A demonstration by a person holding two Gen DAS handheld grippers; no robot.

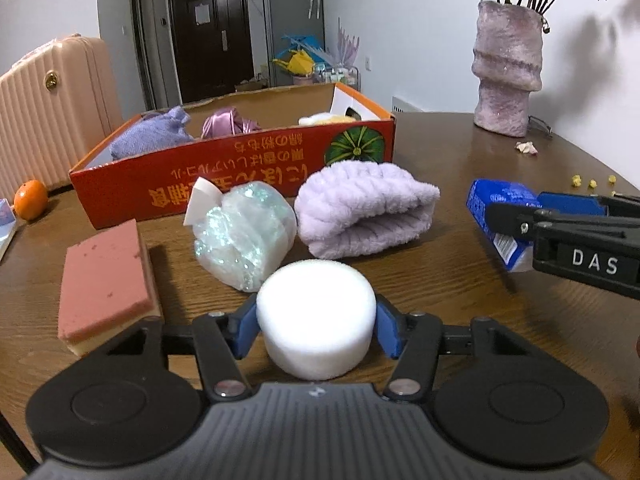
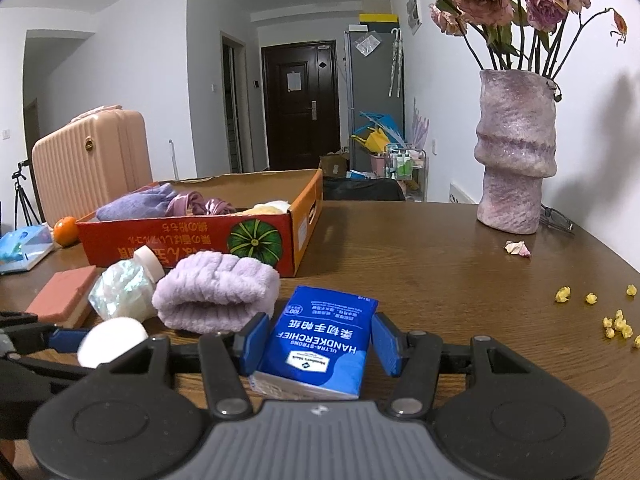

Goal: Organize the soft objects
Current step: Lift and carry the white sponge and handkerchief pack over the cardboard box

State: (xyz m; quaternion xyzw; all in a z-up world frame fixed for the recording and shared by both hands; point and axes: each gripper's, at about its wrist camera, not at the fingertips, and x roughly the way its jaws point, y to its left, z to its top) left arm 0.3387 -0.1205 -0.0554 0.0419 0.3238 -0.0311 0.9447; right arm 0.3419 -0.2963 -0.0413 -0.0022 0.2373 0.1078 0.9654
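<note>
Left hand-held gripper clamps white foam puck near worktop's front edge | right hand-held gripper grasps blue handkerchief pack, beside lilac towel

The left gripper is black with blue pads, silver screws and a ribbed grey middle. The right gripper looks the same; its side reads "DAS".
</note>
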